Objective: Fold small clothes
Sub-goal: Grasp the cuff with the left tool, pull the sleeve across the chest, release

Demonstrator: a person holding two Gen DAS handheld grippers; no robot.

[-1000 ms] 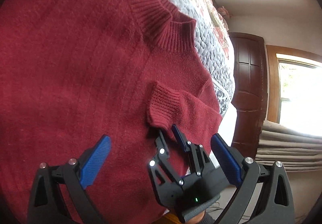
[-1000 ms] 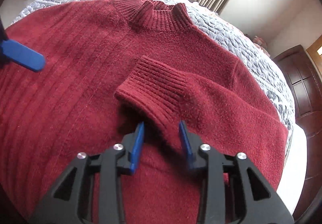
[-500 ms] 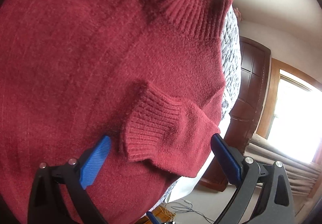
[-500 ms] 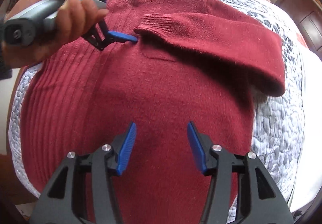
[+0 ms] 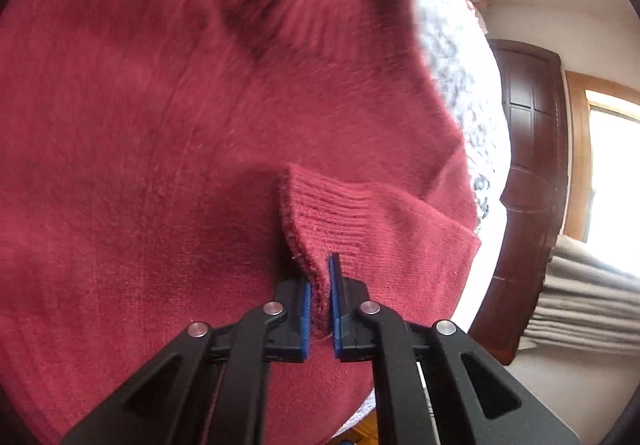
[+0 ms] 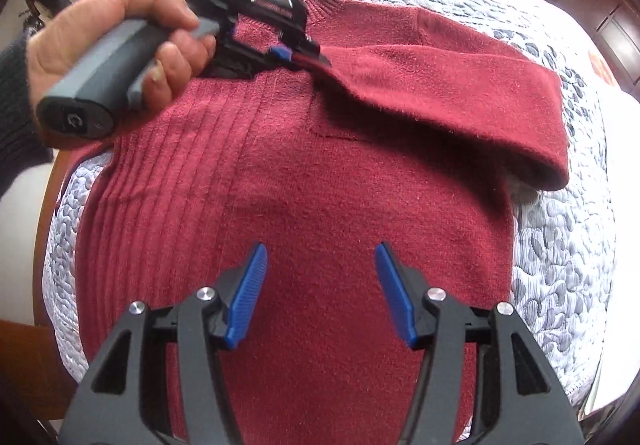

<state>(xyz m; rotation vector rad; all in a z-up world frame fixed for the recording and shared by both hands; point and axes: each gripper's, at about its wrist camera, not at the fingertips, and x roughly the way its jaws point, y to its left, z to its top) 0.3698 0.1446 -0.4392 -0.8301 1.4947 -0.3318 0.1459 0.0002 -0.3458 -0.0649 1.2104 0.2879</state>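
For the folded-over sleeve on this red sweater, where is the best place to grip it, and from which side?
Grip the ribbed cuff, as the left gripper does: its free edge stands up off the sweater body. Come in along the sleeve from its open end, jaws either side of the edge.

Sweater (image 5: 160, 125) collar blurred; the frame edge crops its hem.

Your sweater (image 6: 320, 173) is deep red, ribbed in vertical lines down one side. The bed quilt (image 6: 560, 245) is pale grey-white with a pebble pattern. Both tools are black with blue pads (image 6: 246, 297).
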